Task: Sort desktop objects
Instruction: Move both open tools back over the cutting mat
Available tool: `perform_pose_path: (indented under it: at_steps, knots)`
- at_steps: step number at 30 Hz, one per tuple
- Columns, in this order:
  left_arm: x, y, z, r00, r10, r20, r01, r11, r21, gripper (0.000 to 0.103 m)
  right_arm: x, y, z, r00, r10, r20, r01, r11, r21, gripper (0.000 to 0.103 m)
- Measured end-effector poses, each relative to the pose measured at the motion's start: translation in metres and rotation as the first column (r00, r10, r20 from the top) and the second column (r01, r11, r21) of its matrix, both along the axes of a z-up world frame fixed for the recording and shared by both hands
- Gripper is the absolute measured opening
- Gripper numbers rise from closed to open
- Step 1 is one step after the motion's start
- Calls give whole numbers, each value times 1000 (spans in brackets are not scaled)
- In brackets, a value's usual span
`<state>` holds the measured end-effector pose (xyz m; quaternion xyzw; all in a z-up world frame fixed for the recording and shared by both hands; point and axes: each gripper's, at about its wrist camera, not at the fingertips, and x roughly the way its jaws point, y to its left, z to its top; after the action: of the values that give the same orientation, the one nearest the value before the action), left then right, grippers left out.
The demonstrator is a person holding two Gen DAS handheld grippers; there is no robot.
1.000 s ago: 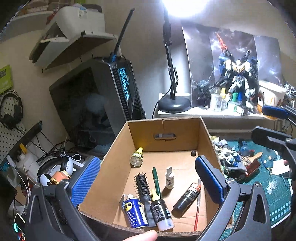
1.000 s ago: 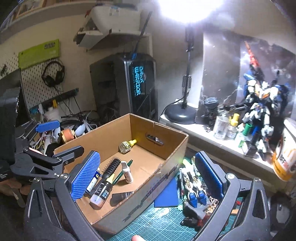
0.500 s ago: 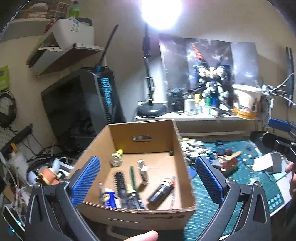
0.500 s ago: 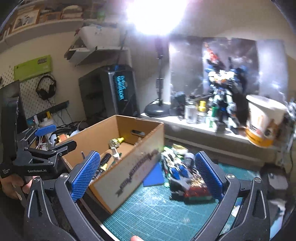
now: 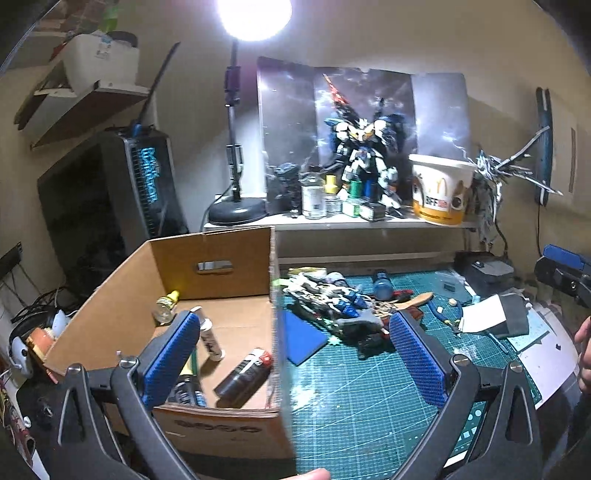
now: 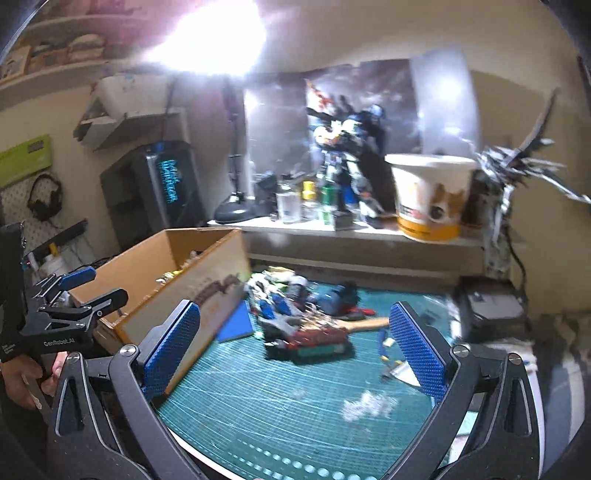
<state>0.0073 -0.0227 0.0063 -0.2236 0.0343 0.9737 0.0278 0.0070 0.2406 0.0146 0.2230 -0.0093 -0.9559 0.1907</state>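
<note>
You are swinging both empty, wide-open hand-held grippers, left [image 5: 291, 354] and right [image 6: 293, 350], away from the box [image 5: 122, 317] toward the clutter [image 6: 306, 325] at frame center, likely seeking the next pick.

Right hand-held gripper [image 6: 293, 343] gaping and empty over green cutting mat [image 6: 280, 417], cardboard box [image 6: 162, 280] left, blurred.

dim room | desk lamp [image 5: 254, 14] glare blown out | right view motion-blurred | fisheye-bent edges

Box [image 5: 207, 258] left on counter, bottles [image 5: 240, 376] inside; cutting mat [image 5: 351, 398] right of box, model-parts pile [image 5: 332, 299] far on mat; shelf [image 5: 332, 221] behind.
</note>
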Motion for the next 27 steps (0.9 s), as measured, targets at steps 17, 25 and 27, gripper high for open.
perform_pose_path:
  at_steps: [17, 25, 27]
  knots:
    - [-21, 47, -23, 995, -83, 46, 84, 996, -6, 103, 6, 40, -23, 992, -113, 64, 112, 994, 21, 103]
    - [-9, 44, -17, 998, -12, 60, 12, 1000, -6, 103, 12, 46, -31, 988, -131, 82, 128, 991, 34, 103]
    - [-4, 41, -14, 999, 5, 54, -5, 1000, -3, 103, 15, 46, -29, 987, -136, 85, 134, 991, 30, 103]
